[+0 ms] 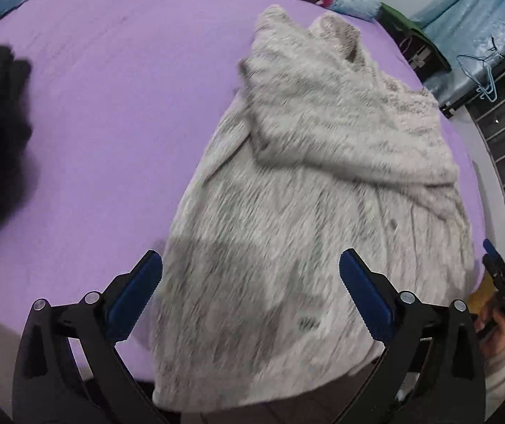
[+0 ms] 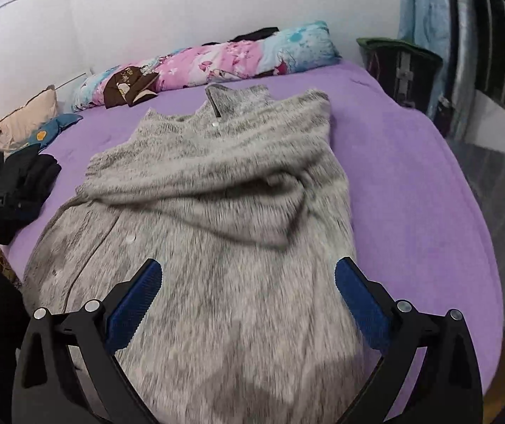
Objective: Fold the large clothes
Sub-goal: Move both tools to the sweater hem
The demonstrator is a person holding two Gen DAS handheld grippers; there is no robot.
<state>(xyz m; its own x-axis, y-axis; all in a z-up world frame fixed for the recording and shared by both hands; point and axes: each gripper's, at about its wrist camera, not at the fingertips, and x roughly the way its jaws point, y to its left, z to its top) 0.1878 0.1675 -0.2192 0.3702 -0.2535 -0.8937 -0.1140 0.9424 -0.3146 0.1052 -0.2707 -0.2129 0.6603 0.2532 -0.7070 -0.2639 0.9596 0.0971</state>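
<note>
The grey fuzzy coat (image 1: 309, 190) lies spread on the purple bed (image 1: 111, 113), sleeves folded across its chest, and both the left tongs (image 1: 250, 282) and right tongs (image 2: 249, 286) hover above its near hem with jaws wide apart, holding nothing. By my reading the sleeve fold is done; next each should pinch a hem corner and carry it far toward the collar. Only the right view shows the wall (image 2: 182, 10); only the left shows the hanger (image 1: 482, 74).

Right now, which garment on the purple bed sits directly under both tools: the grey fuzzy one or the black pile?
The grey fuzzy buttoned coat, spread along the purple bedsheet. The black clothes pile lies off at the sheet's edge.
</note>
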